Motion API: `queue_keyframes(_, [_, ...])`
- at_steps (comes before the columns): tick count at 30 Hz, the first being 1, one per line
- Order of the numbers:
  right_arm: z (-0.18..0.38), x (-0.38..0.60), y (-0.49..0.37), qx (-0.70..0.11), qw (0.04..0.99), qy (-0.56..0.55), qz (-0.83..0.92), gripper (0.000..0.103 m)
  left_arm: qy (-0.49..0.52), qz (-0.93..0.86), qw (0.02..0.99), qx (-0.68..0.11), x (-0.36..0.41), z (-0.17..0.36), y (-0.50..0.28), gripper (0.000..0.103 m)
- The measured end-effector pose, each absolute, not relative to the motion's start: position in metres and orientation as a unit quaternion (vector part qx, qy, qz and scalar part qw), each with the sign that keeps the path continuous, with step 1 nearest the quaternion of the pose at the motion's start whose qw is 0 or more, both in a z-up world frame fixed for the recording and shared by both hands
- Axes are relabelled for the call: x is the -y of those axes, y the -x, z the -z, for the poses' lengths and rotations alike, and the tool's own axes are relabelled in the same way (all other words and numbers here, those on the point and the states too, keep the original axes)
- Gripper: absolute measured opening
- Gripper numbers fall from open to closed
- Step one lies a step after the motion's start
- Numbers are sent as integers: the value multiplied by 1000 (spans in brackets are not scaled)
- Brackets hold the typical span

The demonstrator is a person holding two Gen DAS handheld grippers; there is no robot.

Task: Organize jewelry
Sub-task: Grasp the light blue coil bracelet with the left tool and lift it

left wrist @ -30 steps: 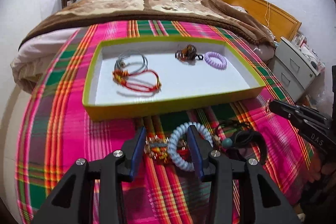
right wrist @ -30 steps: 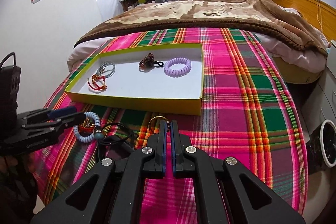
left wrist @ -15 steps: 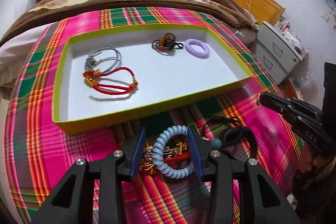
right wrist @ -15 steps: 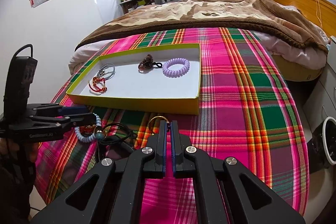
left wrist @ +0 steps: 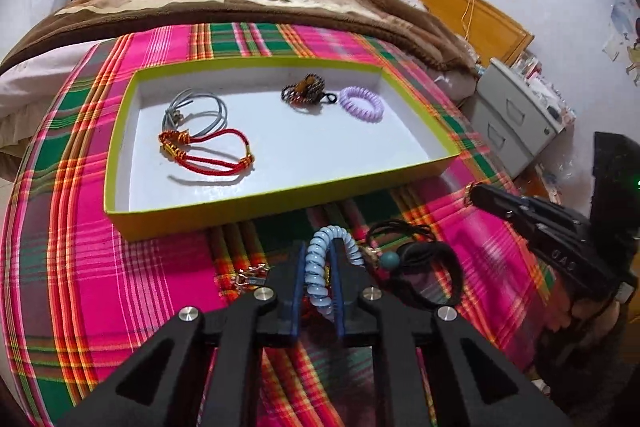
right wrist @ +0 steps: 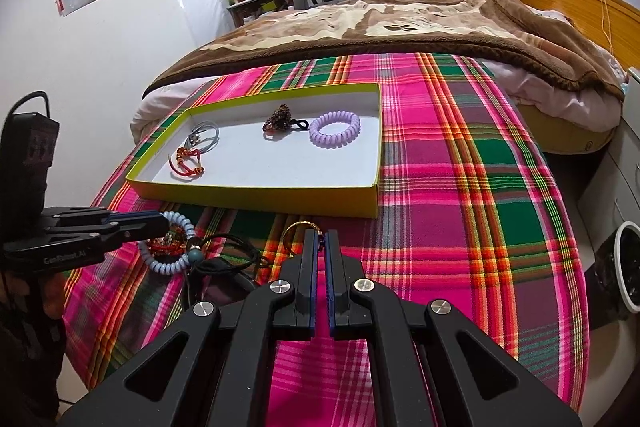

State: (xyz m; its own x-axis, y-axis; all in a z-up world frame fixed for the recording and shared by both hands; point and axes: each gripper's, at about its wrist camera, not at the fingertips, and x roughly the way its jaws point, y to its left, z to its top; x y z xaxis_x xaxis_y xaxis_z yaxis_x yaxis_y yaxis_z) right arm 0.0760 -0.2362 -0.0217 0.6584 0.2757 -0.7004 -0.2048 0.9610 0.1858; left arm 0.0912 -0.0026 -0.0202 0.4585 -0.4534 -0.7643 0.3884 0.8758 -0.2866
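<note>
A green-rimmed white tray (left wrist: 120, 131) lies on the plaid cloth and holds a grey cord bracelet (left wrist: 200, 109), a red cord bracelet (left wrist: 208, 151), a brown beaded hair tie (left wrist: 306, 93) and a purple coil tie (left wrist: 361, 103). My left gripper (left wrist: 318, 255) is shut on a pale blue coil tie (left wrist: 316, 267), squeezed narrow, just in front of the tray; it also shows in the right wrist view (right wrist: 168, 259). My right gripper (right wrist: 319, 239) is shut on a gold ring (right wrist: 298, 227). Black cords with a teal bead (left wrist: 390, 259) and a red beaded piece lie beside.
The tray (right wrist: 280, 193) sits mid-cloth on the bed. A brown blanket (right wrist: 380, 23) covers the far half. A grey drawer unit (left wrist: 516, 115) stands right of the bed. A white bin (right wrist: 624, 267) stands on the floor at right.
My left gripper's jaws have closed on the blue coil tie, flattening it from a round loop into a narrow one. The right gripper has stayed shut on the gold ring.
</note>
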Motion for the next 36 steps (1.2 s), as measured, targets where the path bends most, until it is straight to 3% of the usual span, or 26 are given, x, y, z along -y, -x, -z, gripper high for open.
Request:
queue_keyframes(23, [5, 237, -70, -376, 917, -44, -127, 3, 75, 287, 862, -411, 3, -16, -84, 12])
queue_keyframes(36, [5, 238, -67, -375, 917, -45, -129, 3, 9, 232, 874, -427, 5, 3, -67, 12])
